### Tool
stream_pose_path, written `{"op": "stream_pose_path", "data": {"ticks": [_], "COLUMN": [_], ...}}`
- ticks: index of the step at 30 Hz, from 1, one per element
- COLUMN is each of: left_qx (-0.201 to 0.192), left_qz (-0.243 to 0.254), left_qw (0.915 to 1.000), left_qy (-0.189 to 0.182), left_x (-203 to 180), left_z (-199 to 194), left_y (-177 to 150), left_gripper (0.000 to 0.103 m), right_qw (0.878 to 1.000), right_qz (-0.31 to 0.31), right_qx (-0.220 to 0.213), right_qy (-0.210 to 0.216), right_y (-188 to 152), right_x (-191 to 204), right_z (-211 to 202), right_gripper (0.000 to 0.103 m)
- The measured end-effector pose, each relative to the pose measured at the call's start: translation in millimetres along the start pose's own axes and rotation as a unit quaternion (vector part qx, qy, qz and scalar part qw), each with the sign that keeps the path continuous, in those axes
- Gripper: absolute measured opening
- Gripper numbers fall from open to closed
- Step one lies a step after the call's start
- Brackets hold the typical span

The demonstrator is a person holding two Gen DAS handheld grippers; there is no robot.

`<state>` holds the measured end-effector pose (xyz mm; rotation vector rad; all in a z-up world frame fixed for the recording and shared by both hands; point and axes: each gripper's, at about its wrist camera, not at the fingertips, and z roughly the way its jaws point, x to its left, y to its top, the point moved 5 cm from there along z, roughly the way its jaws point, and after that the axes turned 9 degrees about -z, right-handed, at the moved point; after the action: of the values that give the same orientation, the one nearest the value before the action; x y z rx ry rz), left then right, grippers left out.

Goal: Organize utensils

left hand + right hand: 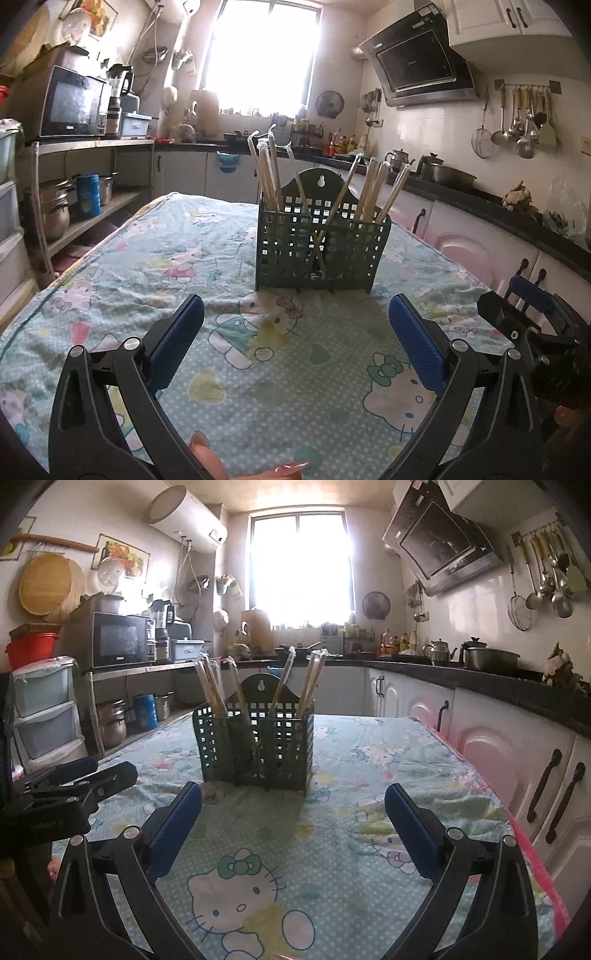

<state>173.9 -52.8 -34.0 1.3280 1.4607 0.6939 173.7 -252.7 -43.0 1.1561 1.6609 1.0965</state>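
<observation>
A dark green slotted utensil holder (321, 247) stands upright on the cartoon-print tablecloth (155, 266), ahead of both grippers. Several wrapped chopsticks (267, 173) lean out of its left and right compartments. My left gripper (295, 317) hovers open over the cloth, short of the holder, nothing between its blue pads (177, 339). In the right wrist view the holder (255, 746) sits centre-left with the chopsticks (210, 686) sticking up. My right gripper (293, 805) is open and empty too. The right gripper shows at the edge of the left wrist view (532, 310); the left gripper shows at the left of the right wrist view (77, 775).
A shelf rack with a microwave (74, 103) and pots stands left of the table. Pink-white cabinets (517, 760) under a dark counter run along the right, close to the table edge. Ladles hang on the wall (521, 118). A person's fingertips (207, 454) show below the left gripper.
</observation>
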Motion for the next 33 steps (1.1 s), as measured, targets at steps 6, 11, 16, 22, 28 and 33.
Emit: {"op": "stream_pose_path", "data": {"ticks": [6, 11, 16, 22, 28, 33], "left_qx": [0.006, 0.005, 0.005, 0.005, 0.006, 0.007], "left_qz": [-0.009, -0.009, -0.007, -0.008, -0.008, -0.008], "left_qw": [0.9999, 0.9999, 0.9999, 0.9999, 0.9999, 0.9999], "left_qy": [0.009, 0.007, 0.007, 0.008, 0.008, 0.009], "left_x": [3.2, 2.9, 3.3, 3.4, 3.4, 4.0], "left_z": [1.4, 0.3, 0.7, 0.4, 0.7, 0.3], "left_y": [-0.9, -0.9, -0.9, -1.3, -1.4, -1.8], "left_gripper": [0.092, 0.092, 0.092, 0.092, 0.092, 0.092], "right_qw": [1.0, 1.0, 1.0, 1.0, 1.0, 1.0], "right_qz": [-0.001, 0.0, -0.002, -0.004, -0.004, -0.003], "right_qx": [0.001, 0.006, 0.005, 0.006, 0.007, 0.007], "right_qy": [0.0, -0.002, -0.002, -0.004, -0.004, -0.004], "right_y": [-0.9, -1.9, -2.4, -3.1, -3.0, -3.1], "right_x": [1.6, 2.7, 4.2, 4.5, 4.6, 4.5], "right_z": [-1.6, -1.7, -2.1, -1.4, -1.4, -1.7], "right_gripper": [0.097, 0.097, 0.097, 0.097, 0.097, 0.097]}}
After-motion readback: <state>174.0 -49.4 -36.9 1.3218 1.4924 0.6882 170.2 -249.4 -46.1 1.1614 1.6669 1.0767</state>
